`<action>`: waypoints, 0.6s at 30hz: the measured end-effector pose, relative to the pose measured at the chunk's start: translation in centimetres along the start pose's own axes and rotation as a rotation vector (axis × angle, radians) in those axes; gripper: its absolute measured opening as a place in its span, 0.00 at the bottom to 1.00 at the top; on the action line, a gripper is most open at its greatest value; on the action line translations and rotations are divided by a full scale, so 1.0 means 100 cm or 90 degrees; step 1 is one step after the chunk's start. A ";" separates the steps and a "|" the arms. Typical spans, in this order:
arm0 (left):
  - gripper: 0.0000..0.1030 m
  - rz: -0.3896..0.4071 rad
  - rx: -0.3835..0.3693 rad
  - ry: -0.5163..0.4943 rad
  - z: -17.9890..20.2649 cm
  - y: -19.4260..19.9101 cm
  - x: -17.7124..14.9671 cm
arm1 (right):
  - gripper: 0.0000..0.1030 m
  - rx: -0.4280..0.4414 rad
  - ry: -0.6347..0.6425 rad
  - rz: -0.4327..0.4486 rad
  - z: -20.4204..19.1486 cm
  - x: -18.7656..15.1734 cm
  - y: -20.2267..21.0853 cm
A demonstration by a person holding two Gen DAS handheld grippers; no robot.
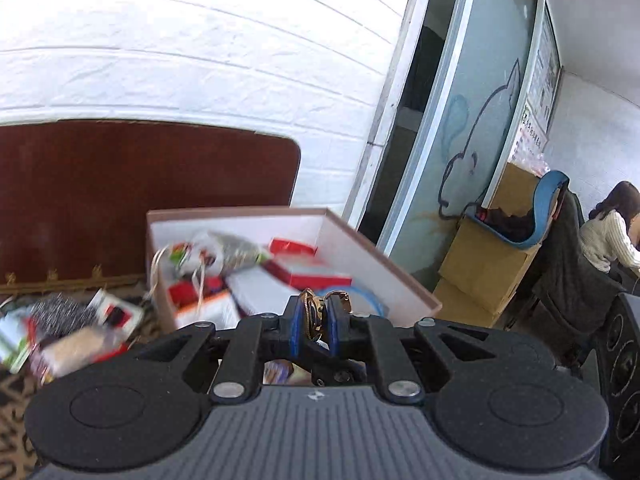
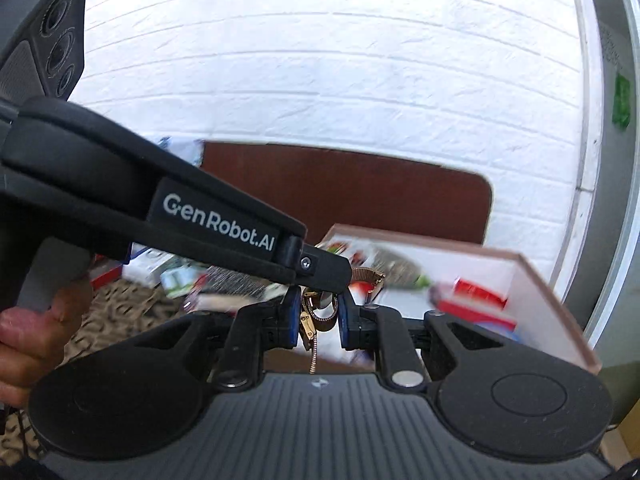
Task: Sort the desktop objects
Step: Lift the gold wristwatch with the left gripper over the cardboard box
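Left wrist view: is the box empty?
No, the box holds red-and-white packs and a crumpled bag.

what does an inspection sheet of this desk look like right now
surface: patterned cloth over the desk, mostly covered.
job's things: gold mesh-band watch, held above the desk; open cardboard box already holding red and white packets.
clutter: loose packets and a steel scourer left of the box, blurred.
grippers: left gripper shut on the watch; right gripper shut on the same watch, band end hanging below; a hand on the left handle.
cables: nothing seen.
surroundings: white brick wall, brown board, glass door with a drawing, stacked cartons, a seated person far right.
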State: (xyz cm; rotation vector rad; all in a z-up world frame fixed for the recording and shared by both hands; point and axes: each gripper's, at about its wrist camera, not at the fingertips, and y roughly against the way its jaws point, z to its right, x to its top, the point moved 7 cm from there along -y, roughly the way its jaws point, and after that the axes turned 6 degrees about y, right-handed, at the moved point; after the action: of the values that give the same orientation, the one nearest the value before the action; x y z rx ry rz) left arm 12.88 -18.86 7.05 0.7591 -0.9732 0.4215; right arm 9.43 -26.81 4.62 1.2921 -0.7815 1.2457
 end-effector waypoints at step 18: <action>0.15 -0.053 0.015 0.049 -0.034 -0.078 -0.006 | 0.17 0.017 -0.036 -0.059 0.036 -0.033 -0.074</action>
State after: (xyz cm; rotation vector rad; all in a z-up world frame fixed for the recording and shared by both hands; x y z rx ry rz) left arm 19.44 -21.59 2.38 0.7968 -0.8619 0.3874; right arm 16.50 -29.87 0.16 1.3748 -0.7388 1.1533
